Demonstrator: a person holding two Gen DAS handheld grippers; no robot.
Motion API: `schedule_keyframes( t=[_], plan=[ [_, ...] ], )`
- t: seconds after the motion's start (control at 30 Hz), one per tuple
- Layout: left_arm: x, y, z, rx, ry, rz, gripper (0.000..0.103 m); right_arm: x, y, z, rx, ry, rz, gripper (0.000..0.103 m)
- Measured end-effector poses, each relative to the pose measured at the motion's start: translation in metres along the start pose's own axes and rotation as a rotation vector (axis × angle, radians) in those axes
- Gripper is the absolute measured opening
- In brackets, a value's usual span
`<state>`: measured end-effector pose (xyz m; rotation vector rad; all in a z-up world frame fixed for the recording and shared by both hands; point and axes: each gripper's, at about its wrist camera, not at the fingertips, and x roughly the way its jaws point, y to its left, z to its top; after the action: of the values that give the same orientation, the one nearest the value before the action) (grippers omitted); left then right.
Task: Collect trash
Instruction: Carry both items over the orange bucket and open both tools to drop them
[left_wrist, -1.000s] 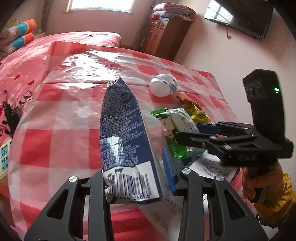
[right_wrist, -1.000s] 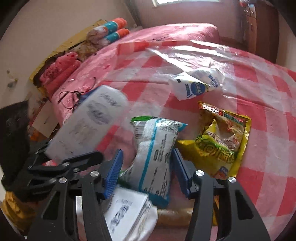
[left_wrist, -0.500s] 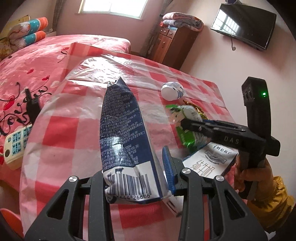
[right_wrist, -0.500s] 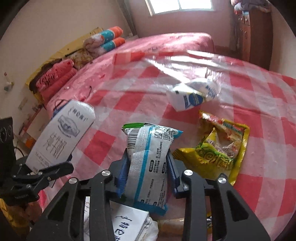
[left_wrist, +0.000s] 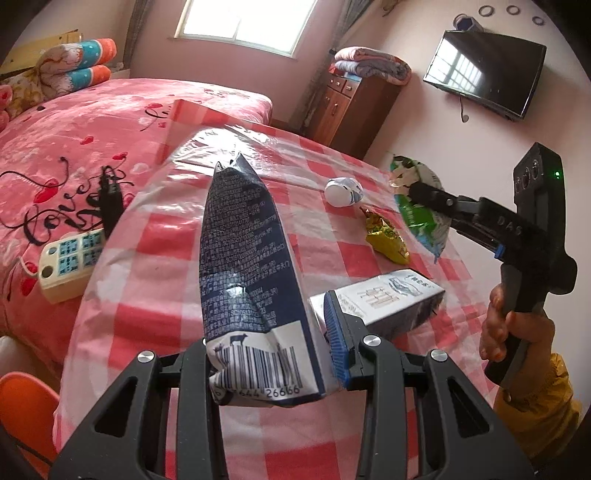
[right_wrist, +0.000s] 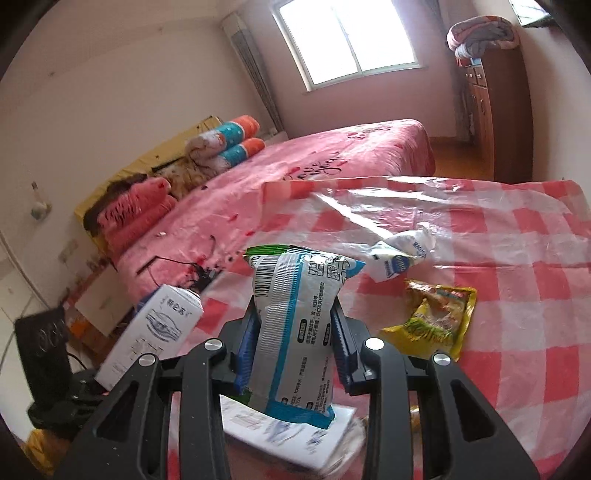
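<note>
My left gripper (left_wrist: 273, 354) is shut on a dark blue milk carton (left_wrist: 247, 266), held above the red-checked table (left_wrist: 155, 258); the carton also shows white in the right wrist view (right_wrist: 155, 332). My right gripper (right_wrist: 295, 350) is shut on a green and white snack bag (right_wrist: 295, 325), lifted off the table; it also shows in the left wrist view (left_wrist: 421, 206). On the table lie a white crumpled wrapper (left_wrist: 343, 190), a yellow snack bag (left_wrist: 386, 236) and a white carton (left_wrist: 384, 299).
A pink bed (left_wrist: 74, 147) lies left of the table, with a remote (left_wrist: 70, 258) and a black cable (left_wrist: 110, 199) on it. A wooden dresser (left_wrist: 351, 107) stands at the back. An orange stool (left_wrist: 22, 413) is at the lower left.
My right gripper closed on the green and white bag and lifted it off the table. Both grippers rose and pulled back. The left grip on the blue carton is unchanged.
</note>
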<state>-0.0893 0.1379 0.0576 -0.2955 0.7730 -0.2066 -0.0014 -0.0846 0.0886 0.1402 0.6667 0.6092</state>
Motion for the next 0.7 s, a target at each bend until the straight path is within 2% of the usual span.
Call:
schedule_keyframes(
  t=[0.27, 0.4, 0.7],
  plan=[
    [-0.032, 0.02, -0.019, -0.041, -0.03, 0.027, 0.037, -0.006, 0.033, -0.017, 0.013, 0.033, 0.071, 0.037],
    [-0.052, 0.032, -0.028, -0.064, -0.048, 0.051, 0.037, -0.001, 0.061, -0.028, -0.006, 0.071, 0.129, 0.037],
    [-0.109, 0.081, -0.058, -0.16, -0.094, 0.154, 0.037, 0.026, 0.154, -0.053, -0.121, 0.191, 0.288, 0.037]
  ],
)
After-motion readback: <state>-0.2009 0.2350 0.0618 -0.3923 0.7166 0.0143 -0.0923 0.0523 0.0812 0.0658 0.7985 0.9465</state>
